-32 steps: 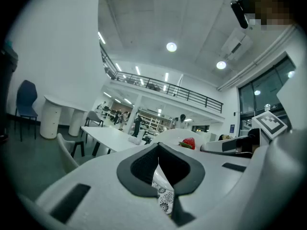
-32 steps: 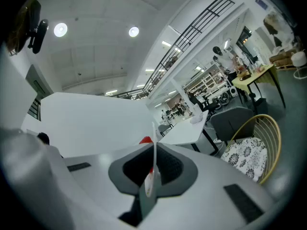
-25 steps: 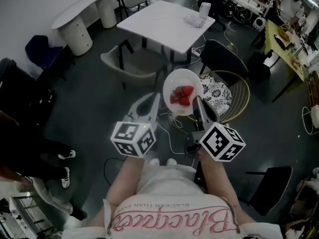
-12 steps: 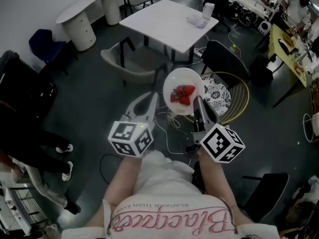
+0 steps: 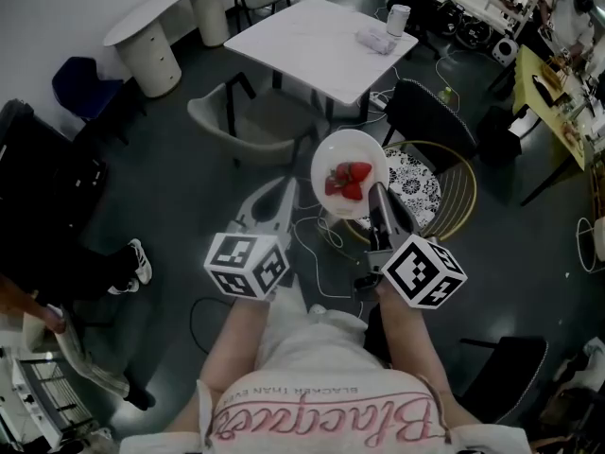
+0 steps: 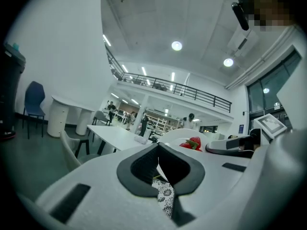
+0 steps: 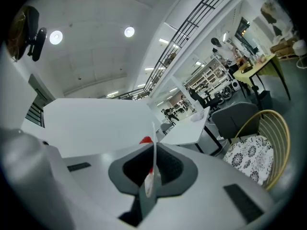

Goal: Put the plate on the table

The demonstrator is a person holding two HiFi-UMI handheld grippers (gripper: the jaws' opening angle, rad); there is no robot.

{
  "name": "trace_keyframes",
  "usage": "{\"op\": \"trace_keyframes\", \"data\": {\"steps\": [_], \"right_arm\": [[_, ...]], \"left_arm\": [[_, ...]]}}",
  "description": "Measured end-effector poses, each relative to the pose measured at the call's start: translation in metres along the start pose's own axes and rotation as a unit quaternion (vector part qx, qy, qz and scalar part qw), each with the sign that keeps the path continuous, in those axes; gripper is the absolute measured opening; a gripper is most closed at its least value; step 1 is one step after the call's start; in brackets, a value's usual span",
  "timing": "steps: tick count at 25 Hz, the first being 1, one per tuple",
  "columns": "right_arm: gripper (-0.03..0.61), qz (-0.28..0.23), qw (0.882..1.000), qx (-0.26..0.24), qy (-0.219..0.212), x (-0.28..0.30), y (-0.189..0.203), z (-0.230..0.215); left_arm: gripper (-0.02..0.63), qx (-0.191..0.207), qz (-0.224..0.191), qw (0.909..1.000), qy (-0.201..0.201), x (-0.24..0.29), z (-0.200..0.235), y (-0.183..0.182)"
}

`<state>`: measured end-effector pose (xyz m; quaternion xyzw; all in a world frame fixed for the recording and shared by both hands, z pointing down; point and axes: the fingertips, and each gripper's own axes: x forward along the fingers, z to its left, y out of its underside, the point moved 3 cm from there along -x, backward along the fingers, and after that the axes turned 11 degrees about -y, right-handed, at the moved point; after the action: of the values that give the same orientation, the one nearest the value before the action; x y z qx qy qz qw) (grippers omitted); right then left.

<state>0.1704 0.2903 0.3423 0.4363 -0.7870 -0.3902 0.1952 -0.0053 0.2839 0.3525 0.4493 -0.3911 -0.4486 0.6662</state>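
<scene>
A white plate (image 5: 349,155) with red strawberries (image 5: 346,182) hangs in the air above the floor. My right gripper (image 5: 376,193) is shut on its near rim, and in the right gripper view the rim (image 7: 154,137) runs between the jaws of that gripper (image 7: 153,153). My left gripper (image 5: 294,188) sits just left of the plate, shut with nothing in it. From the left gripper view its jaws meet, and the plate (image 6: 178,134) with strawberries (image 6: 193,142) lies to the right. The white table (image 5: 312,43) stands ahead, beyond a chair.
A grey chair (image 5: 248,121) stands between me and the table, a black chair (image 5: 427,112) to its right. A gold wire chair with a patterned cushion (image 5: 419,180) lies below the plate. A cup (image 5: 397,18) and a cloth (image 5: 374,39) are on the table. Cables (image 5: 321,246) cross the floor.
Both grippers and the plate have held almost the same place. A person's feet at the left have shifted, and the view has drifted slightly.
</scene>
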Motion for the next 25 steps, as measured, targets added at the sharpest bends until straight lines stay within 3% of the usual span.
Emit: {"op": "trace_keyframes", "data": {"steps": [15,25], "right_arm": [[0.011,-0.003,1.000,-0.004,0.029,0.153,-0.007,-0.026],[0.011,-0.021,0.998,-0.002,0.060,0.268,-0.010,-0.042]], "left_arm": [[0.003,-0.010,0.011,0.9995,0.027,0.130,0.098,-0.042],[0.003,-0.005,0.029,0.9974,0.066,0.226,0.169,-0.072]]}}
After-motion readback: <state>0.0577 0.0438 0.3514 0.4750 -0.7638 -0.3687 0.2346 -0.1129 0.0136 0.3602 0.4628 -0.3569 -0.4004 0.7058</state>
